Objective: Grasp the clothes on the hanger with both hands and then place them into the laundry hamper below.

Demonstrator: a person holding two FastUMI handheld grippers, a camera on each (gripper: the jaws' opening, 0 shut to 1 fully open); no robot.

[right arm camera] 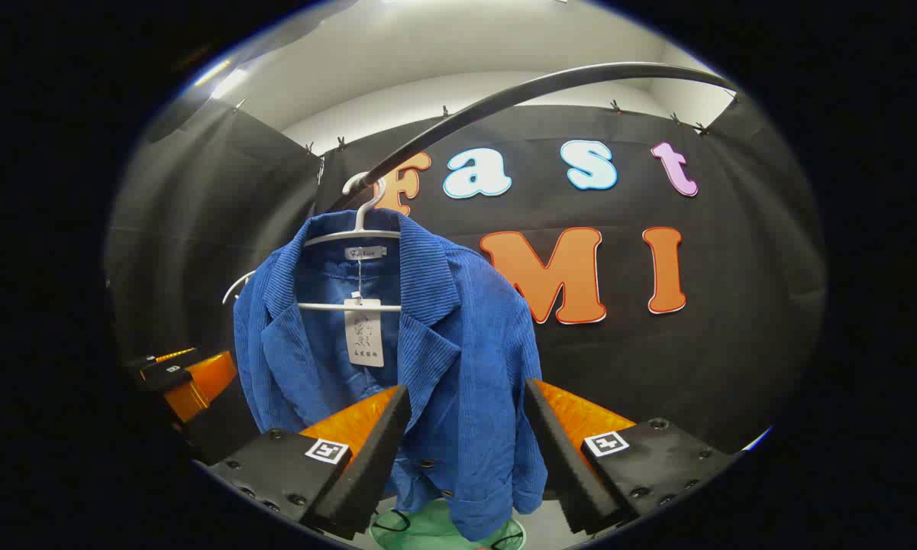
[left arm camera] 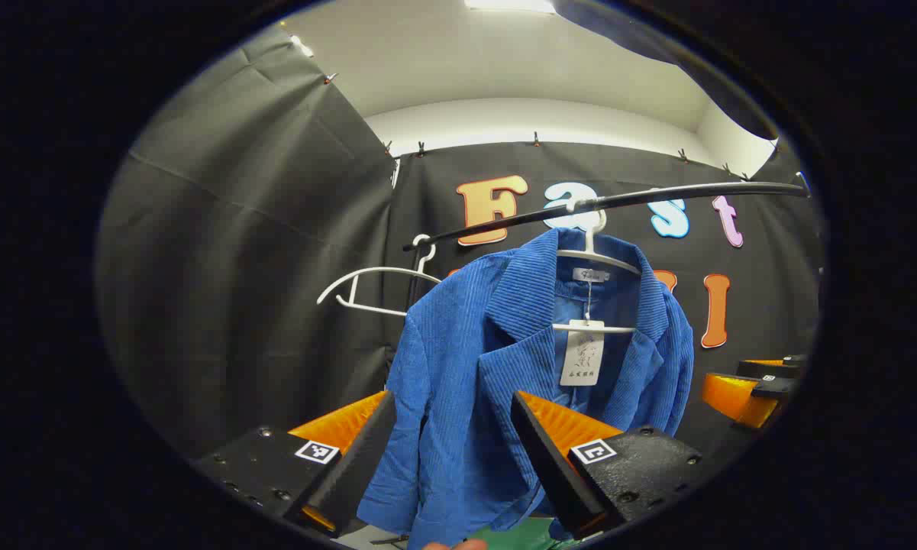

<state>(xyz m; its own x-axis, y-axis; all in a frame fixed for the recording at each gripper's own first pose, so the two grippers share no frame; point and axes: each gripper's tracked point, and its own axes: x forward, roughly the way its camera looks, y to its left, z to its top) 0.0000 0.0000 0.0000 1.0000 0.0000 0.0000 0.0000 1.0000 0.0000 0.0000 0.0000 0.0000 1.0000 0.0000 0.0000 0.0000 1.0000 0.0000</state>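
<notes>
Black cloth walls [left arm camera: 259,252] enclose the booth, clipped along their top edge. Above them runs a white wall [left arm camera: 534,122] and a pale ceiling [left arm camera: 458,53] with a bright light [left arm camera: 508,4]. A dark rail [right arm camera: 519,92] crosses overhead.

A blue jacket [left arm camera: 489,382] hangs on a white hanger [left arm camera: 595,252]. The hanger hooks over a dark rail [left arm camera: 603,202] that runs across the top. A white paper tag [left arm camera: 582,353] dangles inside the open front of the jacket. To the left, another white hanger [left arm camera: 374,286] hangs on the same rail with nothing on it. The left gripper [left arm camera: 450,435] sits low in front of the jacket with its two fingers spread wide apart, not pressing on the cloth. The right gripper [left arm camera: 756,386] peeks in at the right edge, beside the jacket. A bit of something green [left arm camera: 527,533] shows under the jacket.
</notes>
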